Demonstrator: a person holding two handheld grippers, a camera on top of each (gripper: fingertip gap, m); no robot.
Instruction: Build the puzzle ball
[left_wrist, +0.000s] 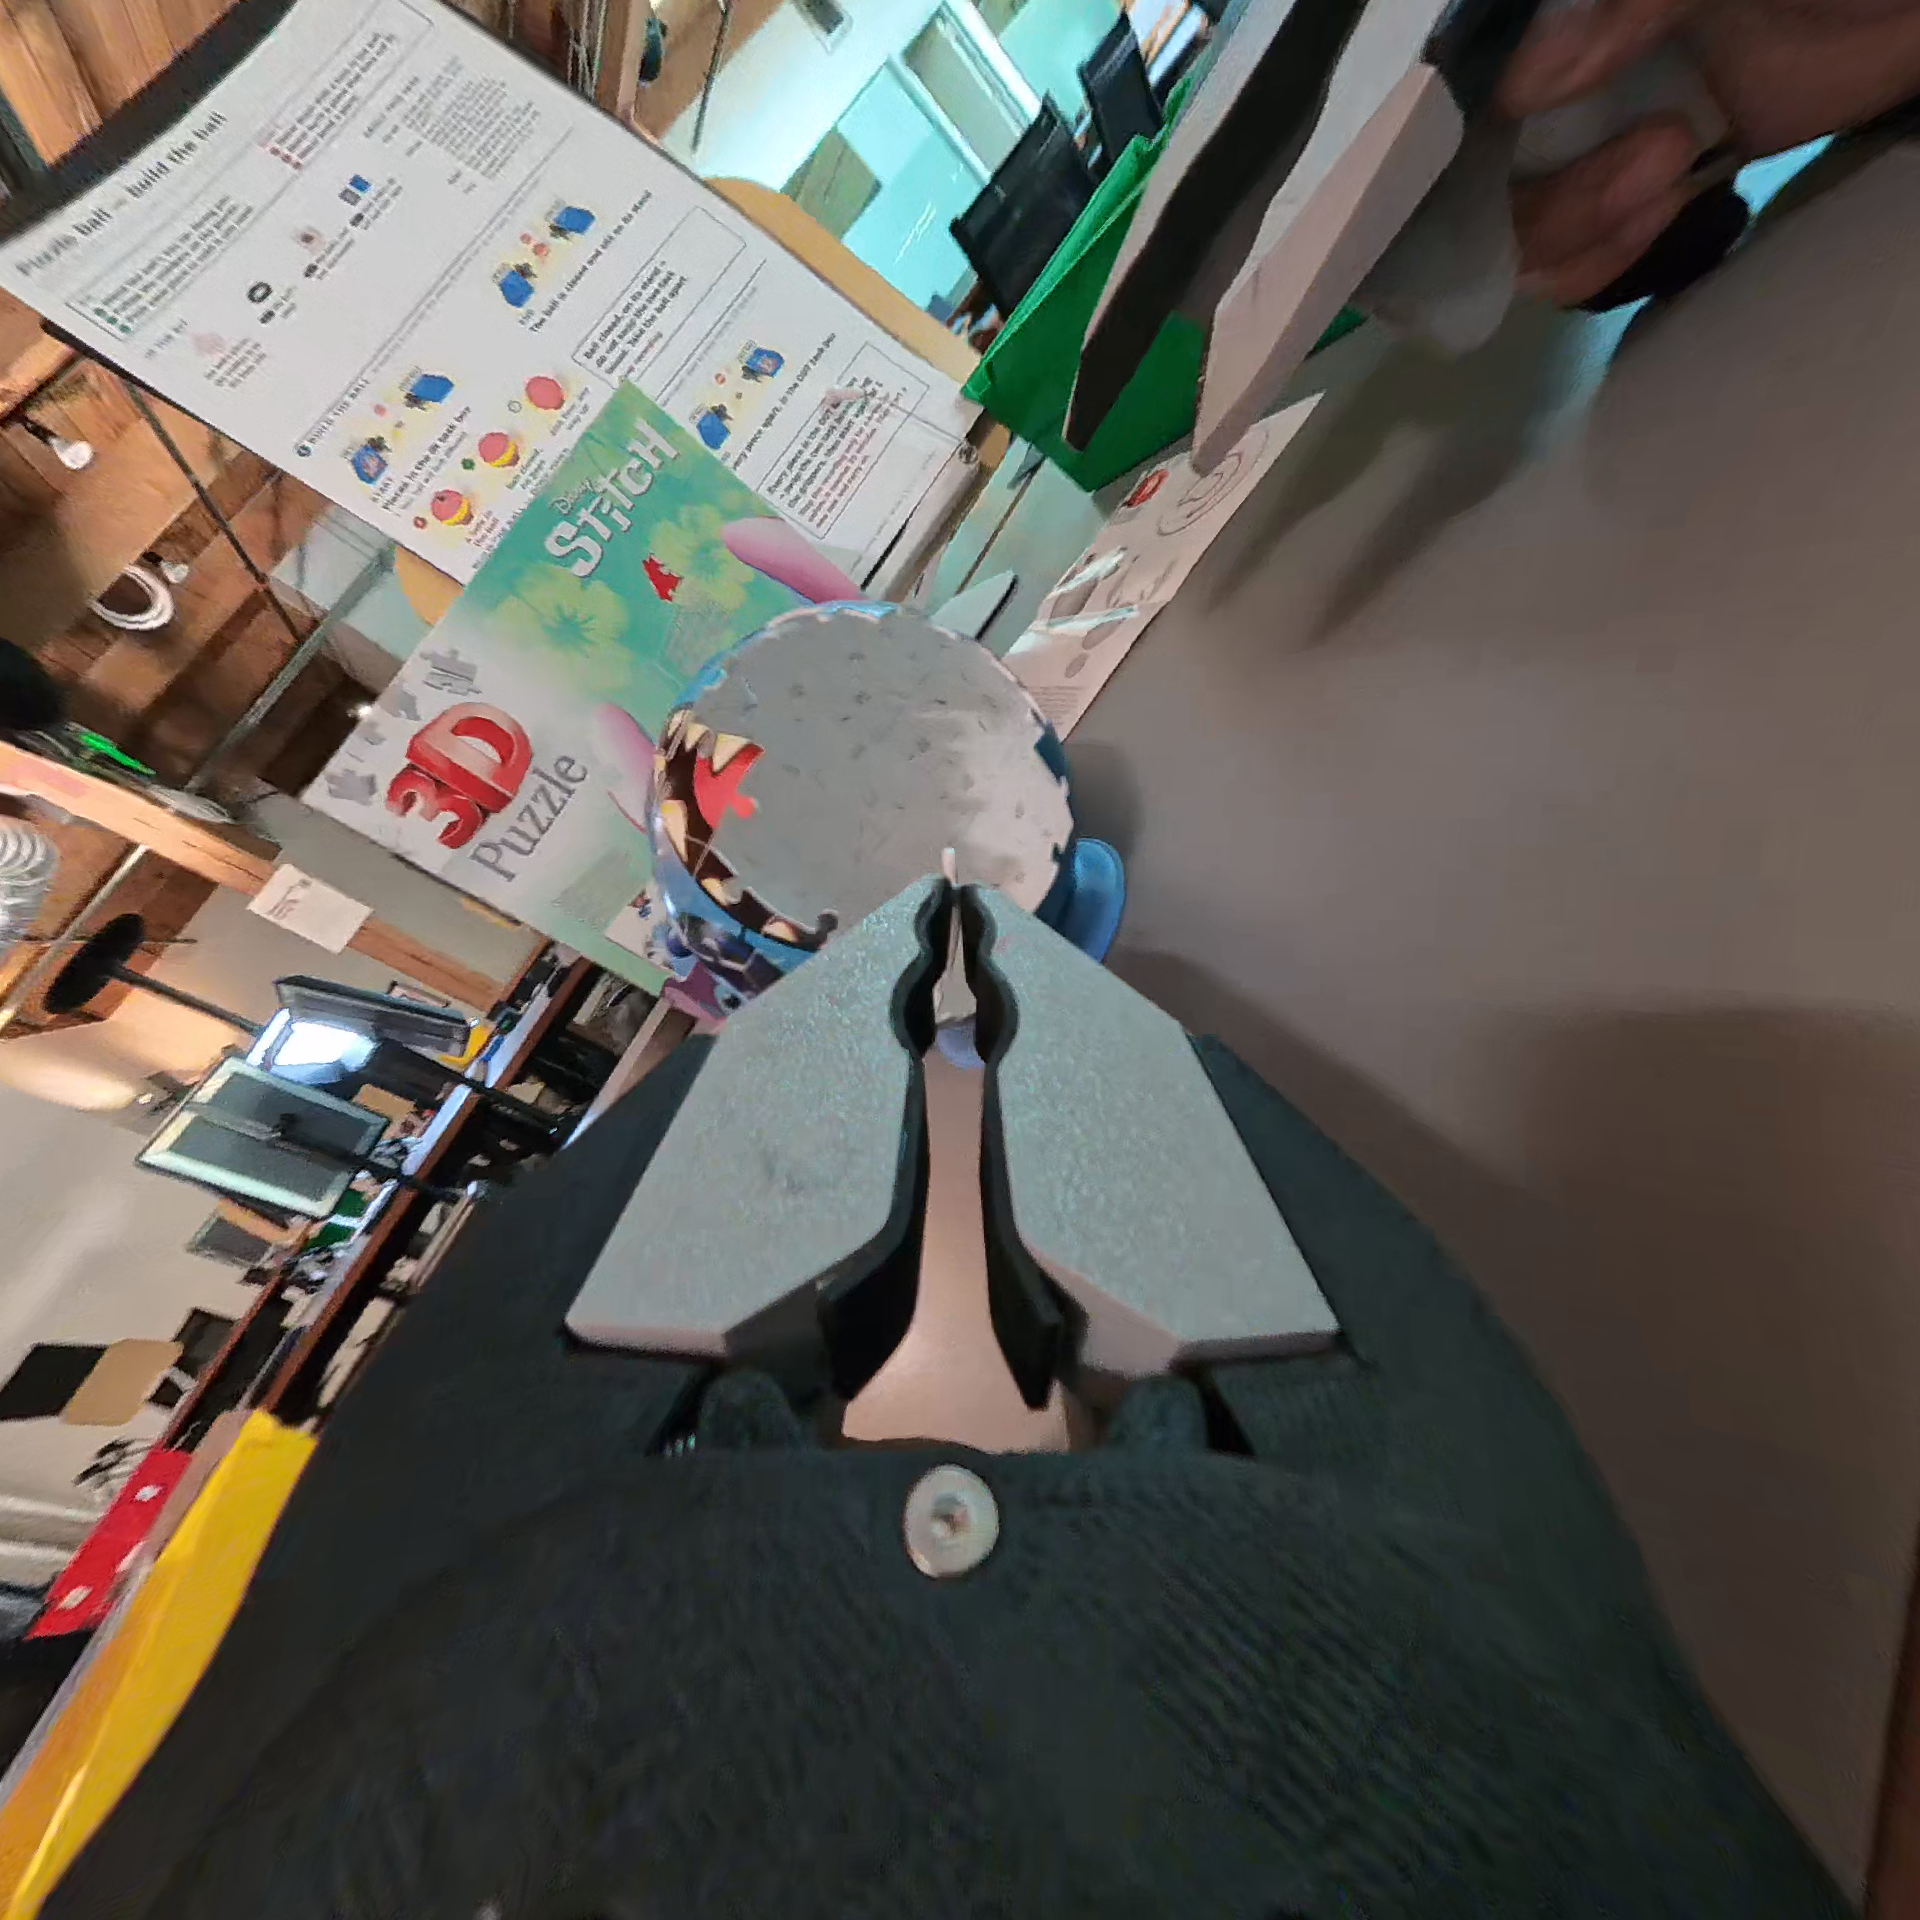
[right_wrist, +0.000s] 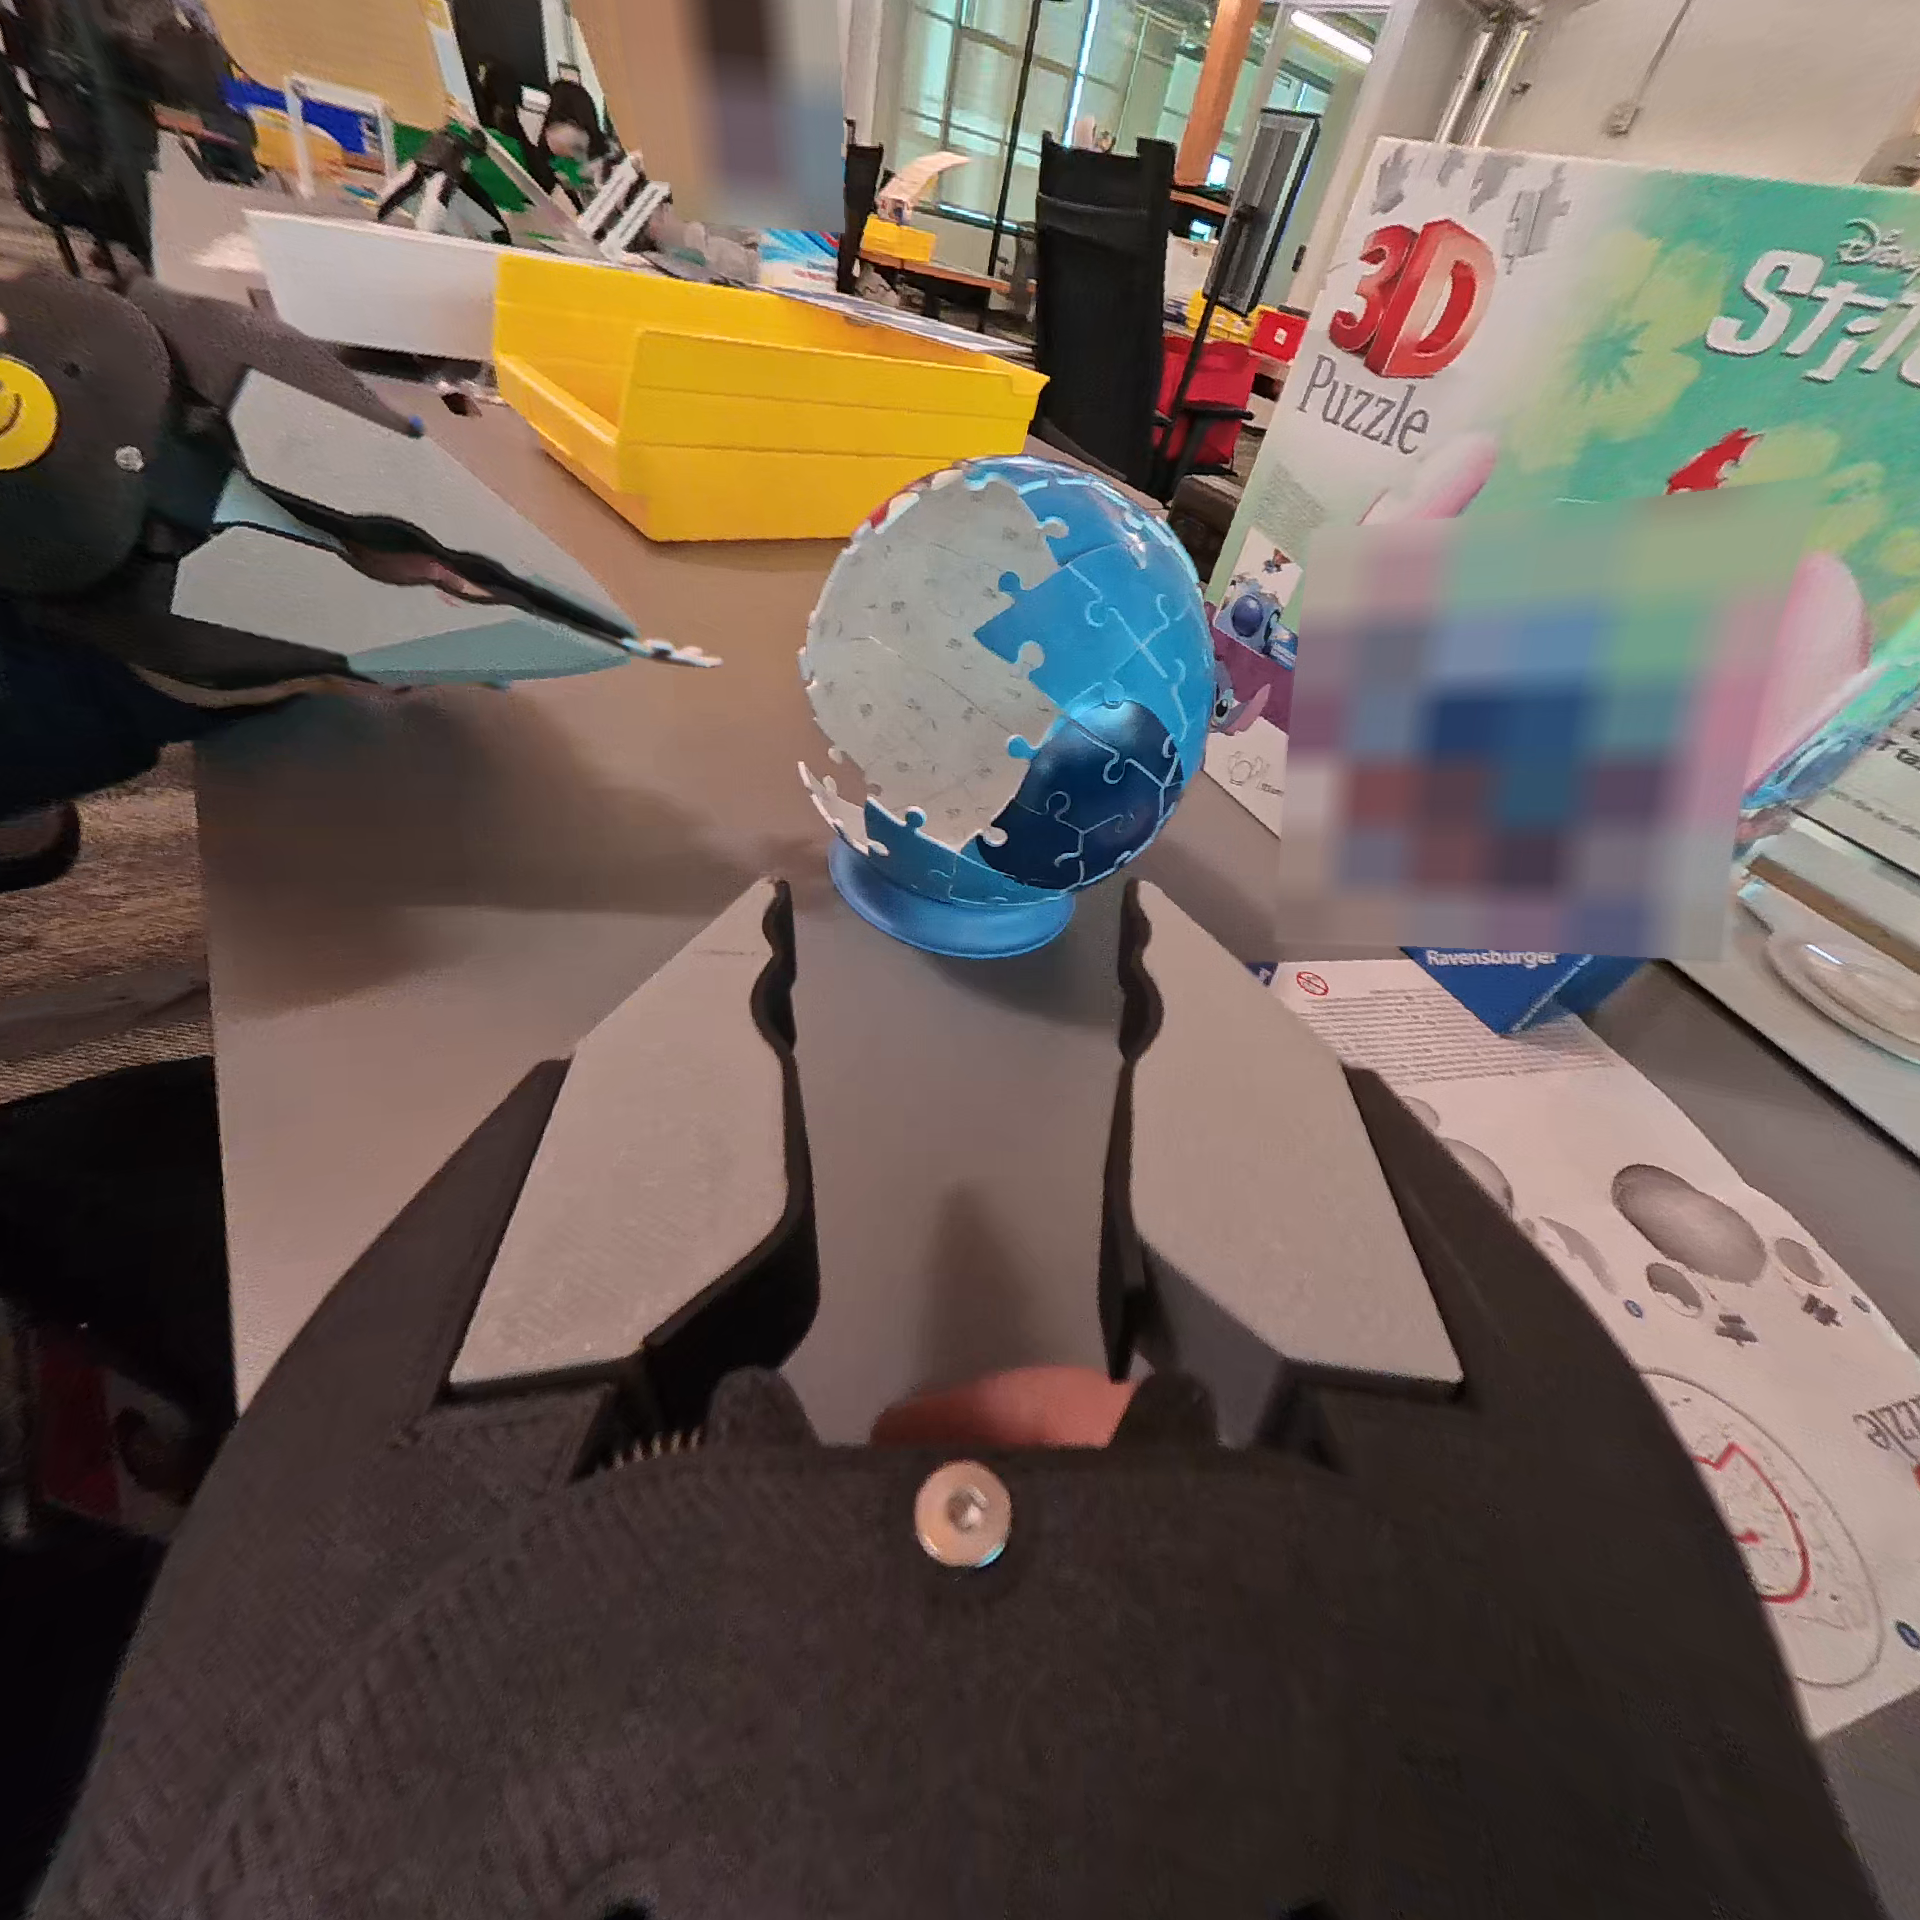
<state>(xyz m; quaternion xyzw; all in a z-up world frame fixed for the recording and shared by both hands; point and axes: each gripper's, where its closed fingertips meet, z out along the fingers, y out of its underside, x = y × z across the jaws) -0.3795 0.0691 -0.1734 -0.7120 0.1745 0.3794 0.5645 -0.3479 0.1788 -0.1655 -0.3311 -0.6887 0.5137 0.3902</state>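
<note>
Box (right_wrist: 1621, 343) behind ball (right_wrist: 997, 686) — left tool (right_wrist: 675, 652) pinching piece (right_wrist: 681, 655), right tool (right_wrist: 956, 914) agape.

We count one puzzle ball (right_wrist: 1013, 686) on one blue stand (right_wrist: 951, 920), one loose puzzle piece (right_wrist: 681, 655), one puzzle box (right_wrist: 1590, 436), two tools (left tool (right_wrist: 665, 652), right tool (right_wrist: 956, 904)), one instruction sheet (right_wrist: 1621, 1278) and stacked yellow bins (right_wrist: 769, 416), number unclear.

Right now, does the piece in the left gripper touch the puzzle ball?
Apart. The right wrist view shows bare table between the piece and the puzzle ball.
</note>
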